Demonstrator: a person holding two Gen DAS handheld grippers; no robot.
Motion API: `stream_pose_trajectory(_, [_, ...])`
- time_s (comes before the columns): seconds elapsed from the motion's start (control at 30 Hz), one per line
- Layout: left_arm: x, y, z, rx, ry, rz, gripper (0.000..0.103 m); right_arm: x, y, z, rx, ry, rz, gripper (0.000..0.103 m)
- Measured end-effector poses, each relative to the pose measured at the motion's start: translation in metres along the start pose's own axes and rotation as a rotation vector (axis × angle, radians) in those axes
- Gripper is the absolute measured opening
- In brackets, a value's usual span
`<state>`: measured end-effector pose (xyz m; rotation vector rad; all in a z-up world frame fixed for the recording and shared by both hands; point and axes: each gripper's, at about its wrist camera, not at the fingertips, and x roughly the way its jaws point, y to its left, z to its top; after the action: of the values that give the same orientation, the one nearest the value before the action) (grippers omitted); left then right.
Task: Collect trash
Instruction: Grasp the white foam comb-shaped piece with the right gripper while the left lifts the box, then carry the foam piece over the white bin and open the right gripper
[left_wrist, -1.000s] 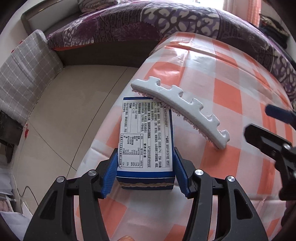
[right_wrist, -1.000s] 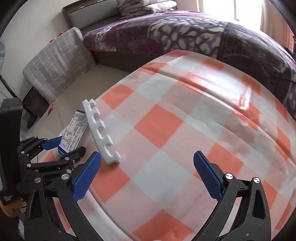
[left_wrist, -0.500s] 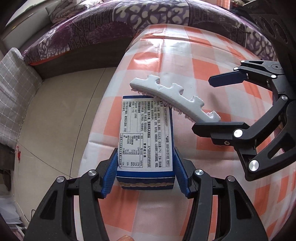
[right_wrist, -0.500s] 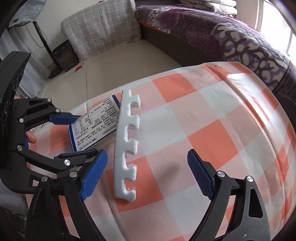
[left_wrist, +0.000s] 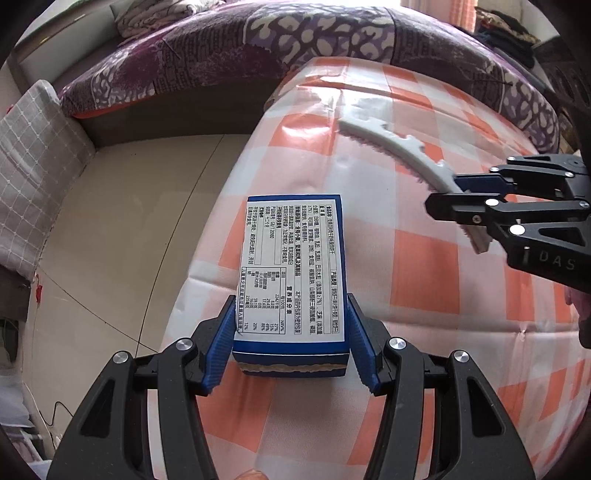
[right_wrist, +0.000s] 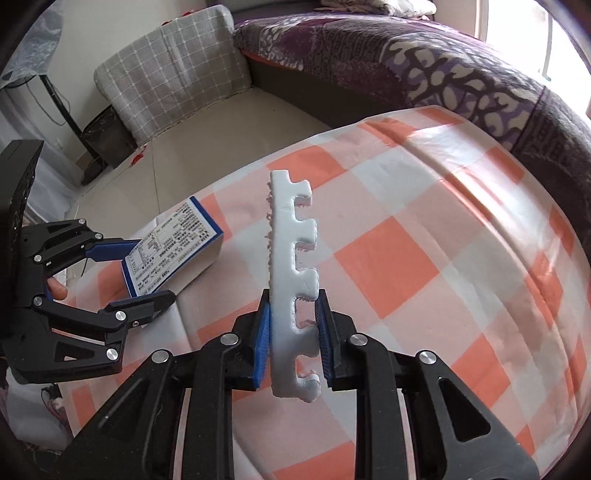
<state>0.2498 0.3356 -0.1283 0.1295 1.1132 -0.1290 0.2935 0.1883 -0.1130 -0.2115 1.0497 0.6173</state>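
Observation:
A blue box with a white printed label (left_wrist: 291, 273) sits between the blue pads of my left gripper (left_wrist: 291, 347), which is shut on its near end just above the checked tablecloth (left_wrist: 424, 295). A white notched foam strip (right_wrist: 291, 258) stands on edge in my right gripper (right_wrist: 293, 328), whose pads press on both its sides. In the left wrist view the foam strip (left_wrist: 402, 155) is held at the right, clear of the box, by the right gripper (left_wrist: 448, 192). In the right wrist view the box (right_wrist: 173, 251) and the left gripper (right_wrist: 153, 269) are at the left.
The orange and white tablecloth (right_wrist: 424, 258) covers a rounded table whose edge drops to a beige tiled floor (left_wrist: 122, 221) on the left. A purple patterned sofa (left_wrist: 295, 48) runs behind the table. A grey checked cushion (right_wrist: 170, 70) leans beyond the floor.
My right gripper has swung over the foam strip, shut on it and lifted it off the box's far end, turning it on edge. The left gripper keeps its hold on the box.

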Motion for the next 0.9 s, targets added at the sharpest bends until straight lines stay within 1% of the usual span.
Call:
stream_pose_trajectory(0.17, [-0.032,-0.008,0.013,-0.042,-0.061,0.040,0.055,-0.048,-0.016,-0.002,0.033,-0.078,-0.045,0.022])
stream_pose_trajectory(0.27, [-0.056,-0.016,0.021,-0.074,-0.104,0.053,0.055,-0.087,-0.025,-0.006,0.047,-0.136,-0.074,0.022])
stream_pose_trajectory(0.37, [-0.078,-0.030,0.025,-0.095,-0.141,0.090,0.055,-0.131,-0.035,-0.016,0.071,-0.203,-0.104,0.022])
stream_pose_trajectory(0.47, [-0.098,-0.048,0.026,-0.110,-0.170,0.122,0.055,-0.164,-0.047,-0.028,0.100,-0.256,-0.124,0.022])
stream_pose_trajectory(0.57, [-0.118,-0.067,0.025,-0.137,-0.206,0.142,0.055,-0.194,-0.059,-0.047,0.140,-0.305,-0.157,0.022])
stream_pose_trajectory(0.67, [-0.135,-0.088,0.021,-0.175,-0.241,0.146,0.055,-0.217,-0.076,-0.070,0.209,-0.342,-0.187,0.022])
stream_pose_trajectory(0.8, [-0.153,-0.123,0.017,-0.226,-0.282,0.147,0.055,-0.238,-0.100,-0.110,0.301,-0.365,-0.251,0.022])
stream_pose_trajectory(0.9, [-0.159,-0.149,0.015,-0.269,-0.304,0.127,0.055,-0.250,-0.117,-0.136,0.356,-0.373,-0.299,0.022])
